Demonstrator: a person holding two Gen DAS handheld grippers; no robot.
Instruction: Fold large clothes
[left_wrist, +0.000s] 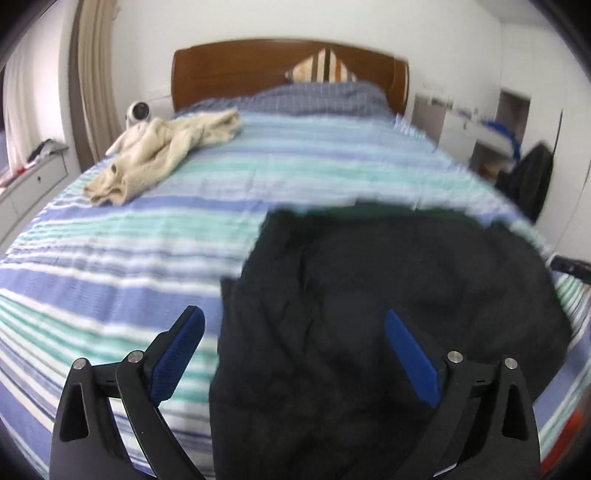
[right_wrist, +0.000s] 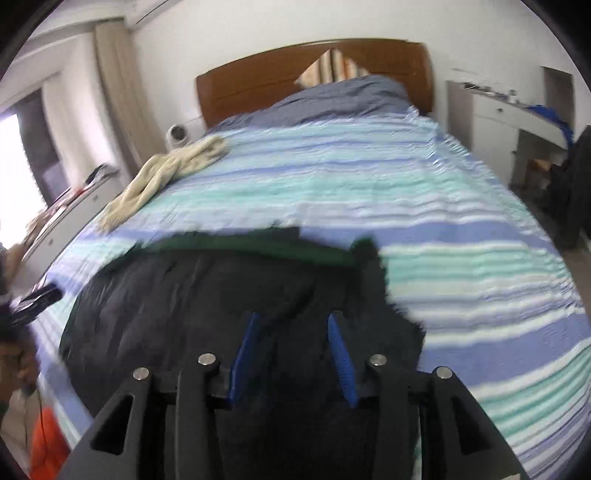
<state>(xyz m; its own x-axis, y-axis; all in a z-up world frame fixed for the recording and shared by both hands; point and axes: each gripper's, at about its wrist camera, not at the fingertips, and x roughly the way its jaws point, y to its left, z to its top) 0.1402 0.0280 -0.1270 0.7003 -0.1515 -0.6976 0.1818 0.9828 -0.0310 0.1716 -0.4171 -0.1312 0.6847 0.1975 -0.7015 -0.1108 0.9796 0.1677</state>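
Lying flat on the striped bed (left_wrist: 147, 258), the black garment (left_wrist: 369, 314) spreads beneath both pairs of tongs.

Toward the headboard (left_wrist: 240, 70) from the garment, a cream garment (left_wrist: 162, 155) sits crumpled, well apart. Spread wide, the left gripper (left_wrist: 293, 325) hovers over the black garment's edge farthest from the nearby dark phone (left_wrist: 569, 266), one blue pad over striped sheet, the other over cloth, pinching nothing. Partly parted, the right gripper (right_wrist: 293, 328) hangs above the black cloth, its pads clear of it.
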